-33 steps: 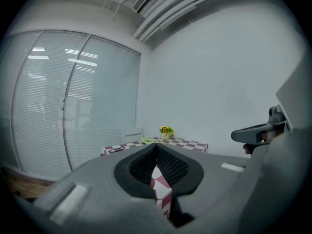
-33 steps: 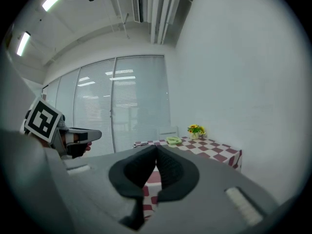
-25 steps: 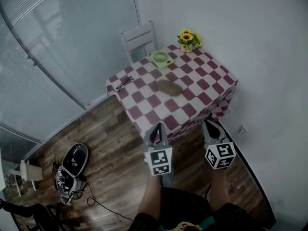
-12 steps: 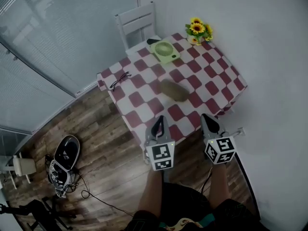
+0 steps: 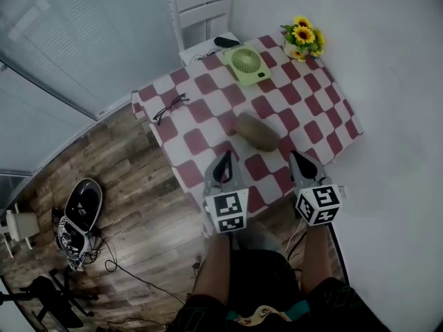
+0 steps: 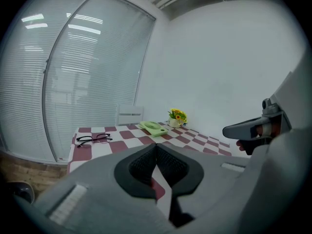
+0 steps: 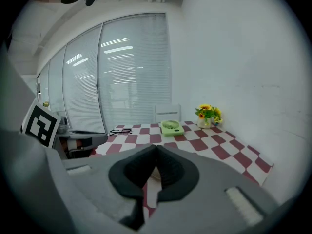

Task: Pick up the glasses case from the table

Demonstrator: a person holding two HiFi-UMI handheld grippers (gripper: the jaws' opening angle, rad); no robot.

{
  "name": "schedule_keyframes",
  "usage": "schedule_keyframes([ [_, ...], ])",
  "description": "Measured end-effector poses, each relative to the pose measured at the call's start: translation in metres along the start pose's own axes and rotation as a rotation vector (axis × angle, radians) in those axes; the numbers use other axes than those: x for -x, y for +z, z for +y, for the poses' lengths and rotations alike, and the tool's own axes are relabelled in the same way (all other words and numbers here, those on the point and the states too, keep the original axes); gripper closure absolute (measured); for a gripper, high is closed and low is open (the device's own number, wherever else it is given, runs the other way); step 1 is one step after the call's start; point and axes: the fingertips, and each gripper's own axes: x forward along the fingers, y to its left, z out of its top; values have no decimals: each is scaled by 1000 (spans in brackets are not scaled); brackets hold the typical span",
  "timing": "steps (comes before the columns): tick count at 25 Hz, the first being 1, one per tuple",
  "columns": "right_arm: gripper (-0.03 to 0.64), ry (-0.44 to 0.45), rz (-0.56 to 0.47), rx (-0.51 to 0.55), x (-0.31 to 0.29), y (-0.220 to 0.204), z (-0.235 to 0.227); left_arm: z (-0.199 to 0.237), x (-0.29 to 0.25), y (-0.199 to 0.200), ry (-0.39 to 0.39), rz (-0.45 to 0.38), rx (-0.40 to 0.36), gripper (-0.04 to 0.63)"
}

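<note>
The glasses case [image 5: 257,131] is an olive oval lying near the middle of the red-and-white checked table [image 5: 201,116]. My left gripper [image 5: 223,166] hangs over the table's near edge, short of the case and to its left, jaws shut and empty. My right gripper [image 5: 298,160] is over the near edge to the right of the case, also shut and empty. In the left gripper view the shut jaws [image 6: 156,146] hide the case. The right gripper view shows its jaws [image 7: 156,147] closed tip to tip, with the table beyond them.
Black spectacles [image 5: 168,107] lie at the table's left edge. A green fan [image 5: 248,62] and a pot of sunflowers [image 5: 304,39] stand at the far side. A white chair [image 5: 202,12] stands behind the table, a wall runs along the right, and bags [image 5: 77,216] lie on the floor.
Both grippers have moved forward from over the floor to the table's near edge. The table and case now appear closer and lower in the head view.
</note>
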Motion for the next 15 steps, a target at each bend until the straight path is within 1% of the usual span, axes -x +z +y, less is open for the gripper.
schedule_keyframes([
  [2,612,1,10,6,-8,5,-6,3,-7,3,4,1,7,584],
  [4,612,21,23,24,-20,11,-7,9,-14,4,19,5,15,584],
  [9,612,96,99,77,-58,11,1,19,-33,2,53,31,39,584],
  [15,612,189,196,184,-95,7,2,22,-53,-1,99,61,52,584],
])
